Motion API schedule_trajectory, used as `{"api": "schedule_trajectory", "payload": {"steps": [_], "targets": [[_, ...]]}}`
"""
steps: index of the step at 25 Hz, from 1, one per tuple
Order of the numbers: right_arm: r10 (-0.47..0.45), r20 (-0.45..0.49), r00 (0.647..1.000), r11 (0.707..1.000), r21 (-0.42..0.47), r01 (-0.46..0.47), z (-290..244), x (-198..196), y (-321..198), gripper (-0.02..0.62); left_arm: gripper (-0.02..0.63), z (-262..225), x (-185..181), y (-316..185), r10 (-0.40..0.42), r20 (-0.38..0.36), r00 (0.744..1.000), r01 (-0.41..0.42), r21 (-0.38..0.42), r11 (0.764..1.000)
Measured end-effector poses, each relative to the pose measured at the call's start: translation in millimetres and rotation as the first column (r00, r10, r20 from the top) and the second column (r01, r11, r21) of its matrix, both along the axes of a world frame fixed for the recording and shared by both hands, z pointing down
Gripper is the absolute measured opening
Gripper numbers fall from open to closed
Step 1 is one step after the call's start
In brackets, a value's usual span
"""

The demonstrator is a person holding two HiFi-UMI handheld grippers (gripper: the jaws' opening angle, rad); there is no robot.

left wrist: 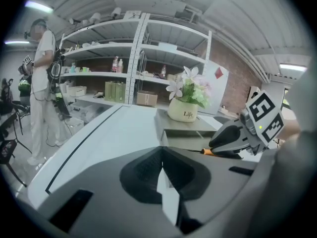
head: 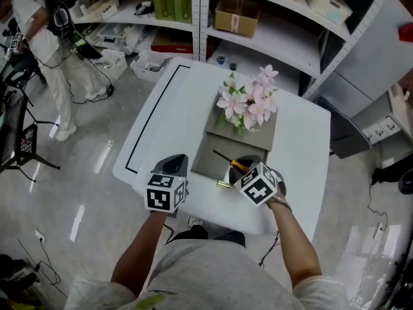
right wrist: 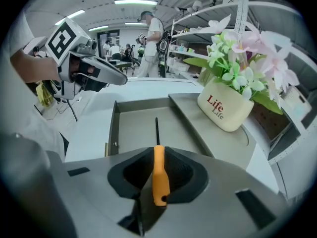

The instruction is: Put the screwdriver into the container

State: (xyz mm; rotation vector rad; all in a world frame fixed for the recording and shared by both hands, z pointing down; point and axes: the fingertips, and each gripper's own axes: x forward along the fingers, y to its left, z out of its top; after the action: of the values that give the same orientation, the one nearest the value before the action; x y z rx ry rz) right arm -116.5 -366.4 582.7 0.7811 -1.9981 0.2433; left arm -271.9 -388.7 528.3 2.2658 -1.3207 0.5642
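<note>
The screwdriver [right wrist: 158, 175] has an orange handle and a thin black shaft. My right gripper [right wrist: 157, 157] is shut on its handle, and the shaft points forward over the open grey container [right wrist: 129, 128]. In the head view the right gripper [head: 243, 165] holds the screwdriver [head: 236, 164] over the near end of the container [head: 210, 163]. My left gripper [head: 174, 165] hovers over the white table just left of the container, its jaws together with nothing between them. The left gripper view shows that gripper [left wrist: 163, 175] shut, and the right gripper [left wrist: 233, 138] with the screwdriver [left wrist: 208, 151] at its right.
A cream pot of pink flowers [head: 248, 105] stands on the container's raised far part. A black line [head: 151, 115] marks the white table [head: 297, 147] at its left. Shelves [head: 258, 18] stand beyond the table. A person in white [head: 45, 50] stands far left.
</note>
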Motion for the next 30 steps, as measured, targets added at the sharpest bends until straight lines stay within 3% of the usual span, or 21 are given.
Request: {"api": "schedule_trajectory", "payload": {"steps": [12, 21, 30], "targets": [[0.126, 0.233, 0.964, 0.986, 0.075, -0.147, -67, 31, 7, 0.052, 0.005, -40, 35, 3, 0.007, 0.006, 1.0, -0.007, 0.077, 0.997], [0.218, 0.441, 0.87, 0.921, 0.201, -0.333, -143, 83, 8, 0.006, 0.005, -66, 77, 6, 0.019, 0.007, 1.0, -0.019, 0.132, 0.991], [0.226, 0.604, 0.764, 0.876, 0.216, -0.43, -185, 115, 17, 0.003, 0.005, -81, 100, 13, 0.018, 0.023, 1.0, -0.021, 0.169, 0.985]]}}
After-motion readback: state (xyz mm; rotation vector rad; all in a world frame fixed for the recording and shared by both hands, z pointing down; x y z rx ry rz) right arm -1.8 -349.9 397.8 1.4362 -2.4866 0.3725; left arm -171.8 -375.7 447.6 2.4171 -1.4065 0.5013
